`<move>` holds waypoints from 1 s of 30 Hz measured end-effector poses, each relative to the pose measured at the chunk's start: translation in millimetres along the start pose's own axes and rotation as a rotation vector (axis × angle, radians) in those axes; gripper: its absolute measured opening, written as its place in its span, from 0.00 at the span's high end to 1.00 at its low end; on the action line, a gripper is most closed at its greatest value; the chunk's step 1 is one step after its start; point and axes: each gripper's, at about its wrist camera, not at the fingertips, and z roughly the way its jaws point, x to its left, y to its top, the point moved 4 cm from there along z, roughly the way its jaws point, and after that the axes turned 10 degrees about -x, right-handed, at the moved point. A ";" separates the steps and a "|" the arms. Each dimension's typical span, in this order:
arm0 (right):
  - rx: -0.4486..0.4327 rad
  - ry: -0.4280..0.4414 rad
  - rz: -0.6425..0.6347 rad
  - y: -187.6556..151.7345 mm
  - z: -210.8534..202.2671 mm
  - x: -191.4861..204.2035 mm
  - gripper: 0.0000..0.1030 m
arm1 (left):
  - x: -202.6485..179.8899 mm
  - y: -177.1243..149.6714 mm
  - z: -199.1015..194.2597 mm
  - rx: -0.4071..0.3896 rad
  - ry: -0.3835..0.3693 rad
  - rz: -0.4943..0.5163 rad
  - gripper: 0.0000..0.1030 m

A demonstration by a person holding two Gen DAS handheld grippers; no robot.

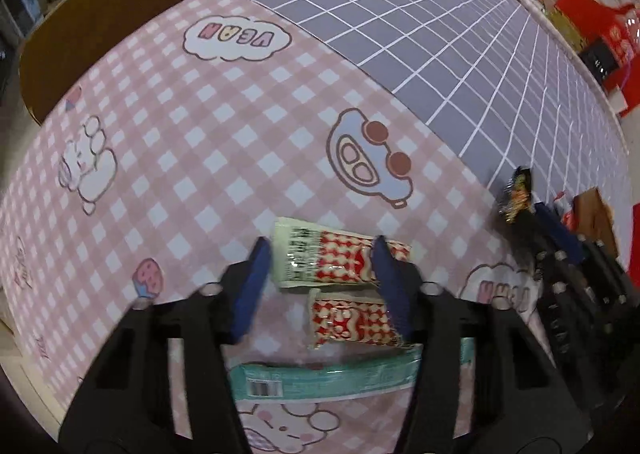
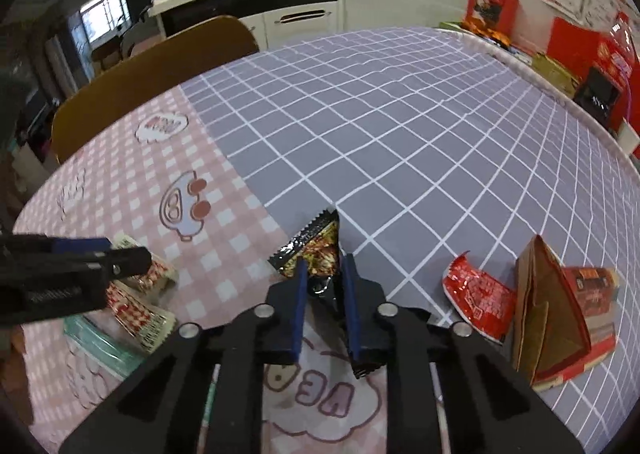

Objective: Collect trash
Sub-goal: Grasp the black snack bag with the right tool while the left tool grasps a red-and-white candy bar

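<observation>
My left gripper (image 1: 320, 250) is open, its blue fingers either side of a red-and-white checked wrapper (image 1: 328, 266) lying on the pink tablecloth. A second such wrapper (image 1: 352, 322) lies just nearer, and a teal wrapper (image 1: 320, 378) nearer still. My right gripper (image 2: 324, 270) is shut on a black and yellow snack wrapper (image 2: 314, 246) held just above the cloth; it also shows in the left wrist view (image 1: 518, 194). The left gripper appears at the left of the right wrist view (image 2: 120, 254), over the checked wrappers (image 2: 140, 310).
A red foil wrapper (image 2: 478, 294) and a brown and red carton (image 2: 560, 310) lie right of my right gripper. A wooden chair back (image 2: 152, 74) stands at the table's far left edge. Red boxes (image 2: 592, 54) line the far right edge.
</observation>
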 end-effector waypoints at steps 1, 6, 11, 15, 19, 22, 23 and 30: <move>0.002 0.000 0.013 1.1 -1.0 -1.5 0.85 | 1.6 0.7 -0.1 -0.008 0.013 0.008 0.67; -0.005 -0.014 0.079 4.1 -15.9 -7.0 0.87 | 15.2 1.0 -2.5 -0.021 -0.003 -0.003 0.87; -0.016 0.001 0.108 1.0 -34.6 1.7 0.87 | 45.8 -11.0 -20.3 0.035 -0.080 -0.176 0.50; -0.008 0.018 0.126 -4.6 -43.0 13.9 0.87 | 43.8 -25.3 -35.0 0.012 -0.062 -0.200 0.29; 0.000 0.035 0.130 -8.6 -46.6 24.2 0.89 | 28.1 -33.3 -27.3 0.052 -0.070 -0.146 0.29; 0.003 0.038 0.135 -11.9 -49.3 27.8 0.89 | 28.5 -37.0 -24.9 0.054 -0.064 -0.176 0.34; 0.006 0.041 0.134 -13.1 -49.7 28.5 0.89 | 27.1 -39.0 -24.3 0.056 -0.066 -0.180 0.36; 0.005 0.046 0.143 -13.5 -51.9 26.6 0.89 | 18.8 -38.7 -25.7 0.010 -0.051 -0.128 0.75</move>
